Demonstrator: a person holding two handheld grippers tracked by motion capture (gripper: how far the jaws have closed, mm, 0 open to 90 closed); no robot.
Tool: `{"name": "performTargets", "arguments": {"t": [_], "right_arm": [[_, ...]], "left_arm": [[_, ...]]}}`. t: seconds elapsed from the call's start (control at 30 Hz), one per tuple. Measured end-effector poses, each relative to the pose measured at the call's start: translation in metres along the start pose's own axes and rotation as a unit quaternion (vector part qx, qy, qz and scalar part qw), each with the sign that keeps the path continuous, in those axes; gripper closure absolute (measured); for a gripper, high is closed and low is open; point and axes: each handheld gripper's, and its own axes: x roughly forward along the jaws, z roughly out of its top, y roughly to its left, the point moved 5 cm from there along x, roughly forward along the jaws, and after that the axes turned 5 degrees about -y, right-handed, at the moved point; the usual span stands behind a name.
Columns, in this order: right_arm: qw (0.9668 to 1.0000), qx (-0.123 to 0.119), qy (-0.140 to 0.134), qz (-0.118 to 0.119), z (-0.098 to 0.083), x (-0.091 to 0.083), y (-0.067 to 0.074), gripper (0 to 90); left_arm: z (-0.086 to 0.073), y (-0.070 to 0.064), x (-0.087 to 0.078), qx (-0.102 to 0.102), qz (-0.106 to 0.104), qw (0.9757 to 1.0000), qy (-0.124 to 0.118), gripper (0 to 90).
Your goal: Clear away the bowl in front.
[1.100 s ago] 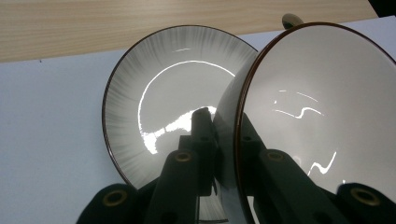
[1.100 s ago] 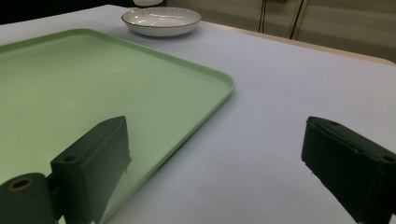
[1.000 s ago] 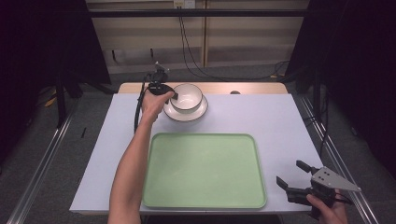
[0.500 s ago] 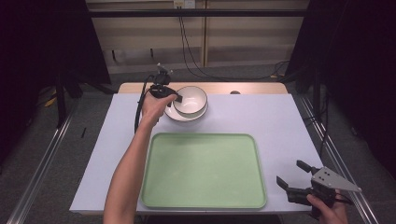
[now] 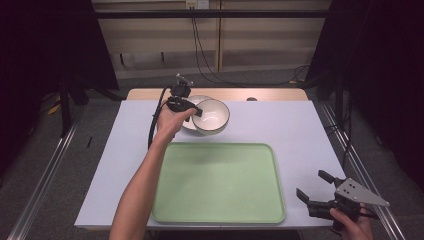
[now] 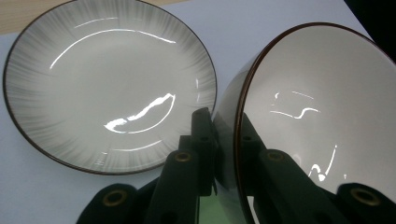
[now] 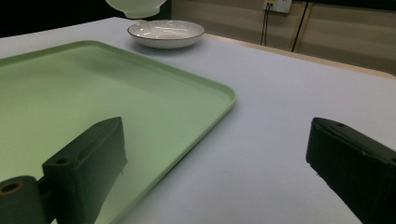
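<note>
My left gripper (image 5: 197,111) is shut on the rim of a white bowl (image 5: 212,116) with a dark edge, one jaw inside and one outside the wall. The bowl (image 6: 317,107) hangs tilted, just right of a shallow striped plate (image 6: 107,84) that lies on the table. In the high view the plate (image 5: 194,99) is partly hidden behind the hand and the bowl. My left gripper (image 6: 224,122) pinches the bowl's wall. At the near right corner my right gripper (image 5: 310,184) stands open with nothing in it. From the right gripper (image 7: 217,135), the plate (image 7: 166,32) and bowl (image 7: 135,7) show far off.
A large green tray (image 5: 220,146) lies bare in the near middle of the pale table (image 5: 300,135). Its corner (image 7: 224,100) is just left of my right gripper. Cables run down the wall behind the table. Metal rails flank both sides.
The left gripper has carried the bowl off the plate, to the right and slightly toward the tray, tilting it. The right gripper has stayed in place.
</note>
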Motion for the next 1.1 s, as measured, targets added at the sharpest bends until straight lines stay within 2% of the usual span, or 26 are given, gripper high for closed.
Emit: {"name": "performTargets", "arguments": {"t": [0.1,0.2,0.23,0.37,0.6,0.63,0.83,0.93,0.97,1.03,1.1], "right_arm": [[1.0,-0.003,-0.001,0.0,0.0,0.0,0.0,4.0],[1.0,-0.002,-0.006,-0.003,0.0,0.001,0.0,1.8],[0.9999,-0.002,-0.009,-0.005,0.0,0.001,0.0,1.8],[0.9999,-0.005,-0.012,-0.01,0.0,0.001,0.001,1.3],[0.9997,-0.006,-0.019,-0.014,0.0,0.001,0.002,1.0],[0.9997,-0.006,-0.021,-0.015,0.0,0.002,0.001,1.0],[0.9998,-0.007,-0.015,-0.009,-0.002,0.002,0.002,1.4],[0.9998,-0.017,-0.01,-0.003,-0.003,0.003,0.002,1.0],[0.9997,-0.019,-0.013,0.004,-0.003,0.003,0.003,0.9],[0.9996,-0.022,-0.016,0.005,-0.003,0.003,0.003,0.6],[0.9996,-0.02,-0.019,0.006,-0.002,0.003,0.002,0.5]], "left_arm": [[-0.002,-0.007,0.004,0.004,-0.008,0.9999,0.008,82.8],[-0.006,-0.012,0.01,0.002,-0.003,1.0,0.005,82.8],[-0.008,-0.013,0.015,-0.002,-0.013,0.9998,0.015,82.8],[-0.012,-0.019,0.021,0.001,-0.01,0.9997,0.024,82.7],[-0.016,-0.033,0.027,0.016,-0.031,0.9989,0.032,82.8],[-0.016,-0.034,0.027,0.013,-0.035,0.9987,0.034,82.8],[-0.02,-0.048,0.035,0.023,-0.043,0.9979,0.043,82.8],[-0.023,-0.055,0.039,0.031,-0.052,0.9966,0.055,82.8],[-0.023,-0.059,0.041,0.027,-0.052,0.997,0.051,82.7],[-0.023,-0.063,0.044,0.038,-0.056,0.996,0.058,82.8],[-0.023,-0.069,0.048,0.032,-0.052,0.9966,0.055,82.7]]}}
